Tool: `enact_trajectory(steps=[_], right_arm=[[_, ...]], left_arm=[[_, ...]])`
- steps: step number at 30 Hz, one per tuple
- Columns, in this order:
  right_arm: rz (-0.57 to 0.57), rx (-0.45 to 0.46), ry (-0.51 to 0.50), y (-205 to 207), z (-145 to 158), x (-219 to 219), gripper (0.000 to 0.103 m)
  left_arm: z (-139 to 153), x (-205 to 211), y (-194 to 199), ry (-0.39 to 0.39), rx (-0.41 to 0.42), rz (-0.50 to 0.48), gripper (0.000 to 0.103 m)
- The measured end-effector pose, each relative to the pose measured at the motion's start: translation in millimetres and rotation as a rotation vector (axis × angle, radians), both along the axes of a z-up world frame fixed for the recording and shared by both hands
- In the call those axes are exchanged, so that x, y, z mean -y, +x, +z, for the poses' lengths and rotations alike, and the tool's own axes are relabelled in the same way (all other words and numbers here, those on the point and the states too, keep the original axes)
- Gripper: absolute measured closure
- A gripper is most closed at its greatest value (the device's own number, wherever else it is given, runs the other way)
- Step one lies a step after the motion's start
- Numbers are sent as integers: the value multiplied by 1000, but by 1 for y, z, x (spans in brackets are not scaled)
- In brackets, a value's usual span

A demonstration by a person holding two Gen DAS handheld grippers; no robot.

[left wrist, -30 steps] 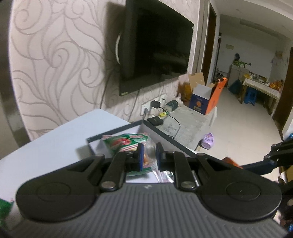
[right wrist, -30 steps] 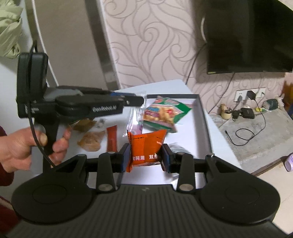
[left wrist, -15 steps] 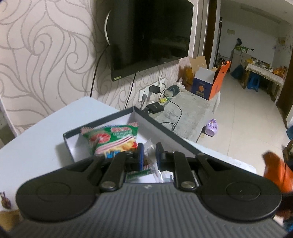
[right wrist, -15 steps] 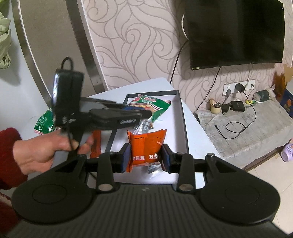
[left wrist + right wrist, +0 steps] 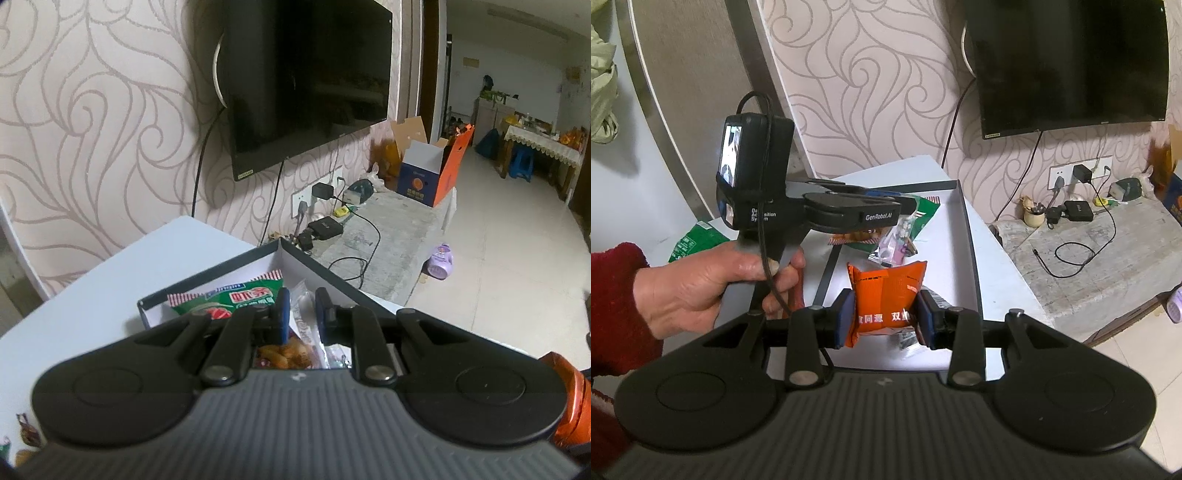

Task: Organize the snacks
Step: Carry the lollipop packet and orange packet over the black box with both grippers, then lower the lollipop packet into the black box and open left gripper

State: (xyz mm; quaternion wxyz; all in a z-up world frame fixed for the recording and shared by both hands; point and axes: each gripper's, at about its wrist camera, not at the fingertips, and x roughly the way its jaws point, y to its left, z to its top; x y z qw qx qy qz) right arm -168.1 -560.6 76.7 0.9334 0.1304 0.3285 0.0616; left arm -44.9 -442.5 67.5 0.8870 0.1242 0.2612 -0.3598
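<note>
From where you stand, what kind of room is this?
Most likely a living room in a home: a wall-mounted TV on swirl-patterned wallpaper, a low stone ledge with plugged-in chargers, and a dining table in the next room.

Swirl-patterned wall (image 5: 92,110) with a dark TV (image 5: 310,81) ahead; below it a stone ledge (image 5: 391,229) with an open box (image 5: 424,173); pale tiled floor (image 5: 517,240) rightward.
</note>
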Motion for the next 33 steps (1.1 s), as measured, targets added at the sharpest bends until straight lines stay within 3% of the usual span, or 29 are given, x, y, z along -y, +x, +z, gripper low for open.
enact_trajectory(steps=[13, 14, 15, 17, 33], right_arm=[[-6, 0, 18, -2, -1, -11, 61], [-9, 0, 18, -2, -1, -13, 61], [-11, 0, 19, -2, -1, -14, 61], [-16, -1, 21, -3, -1, -16, 61], [-20, -17, 44, -8, -8, -32, 61]], left_arm=[[3, -1, -2, 18, 11, -35, 84], [4, -1, -3, 18, 11, -45, 71], [4, -1, -4, 20, 21, -46, 49], [6, -2, -9, 24, 64, -33, 23], [15, -27, -27, -14, 55, -22, 23]])
